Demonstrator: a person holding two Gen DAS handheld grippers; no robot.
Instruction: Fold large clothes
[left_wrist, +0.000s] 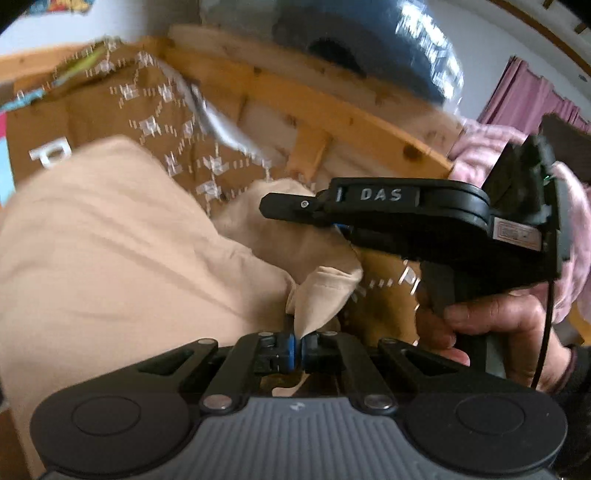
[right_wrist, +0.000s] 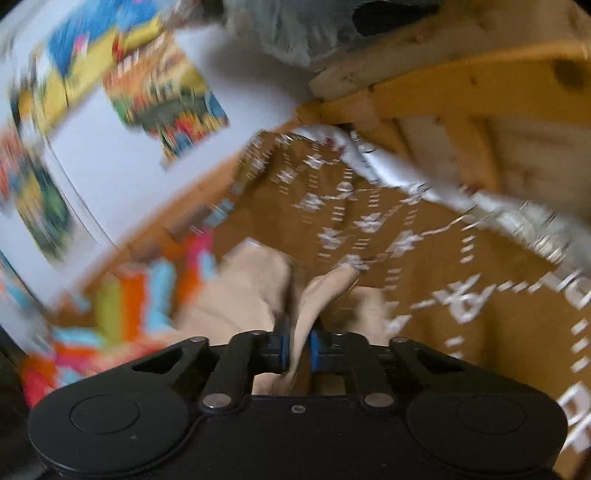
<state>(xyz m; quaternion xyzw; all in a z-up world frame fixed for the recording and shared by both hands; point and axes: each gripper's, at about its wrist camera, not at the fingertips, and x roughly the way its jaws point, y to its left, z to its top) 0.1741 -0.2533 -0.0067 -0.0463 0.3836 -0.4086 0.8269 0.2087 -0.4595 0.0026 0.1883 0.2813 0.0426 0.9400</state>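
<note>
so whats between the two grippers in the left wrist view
A bunched fold of the beige garment runs from the left gripper up to the right gripper. Behind it lies the brown patterned bedspread. The left wrist view shows this.

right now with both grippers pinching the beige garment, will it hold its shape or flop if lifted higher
Probably flop: the beige garment bunches in soft folds and droops between the left hand-held gripper and right hand-held gripper. It looks thin and light. Each pinch holds little cloth, so it might slip.

Black right tool (left_wrist: 332, 221) with raised "DAS" lettering, blue pads (right_wrist: 282, 347), thin black cable (left_wrist: 546, 325), fluffy pink sleeve (left_wrist: 576, 236).
</note>
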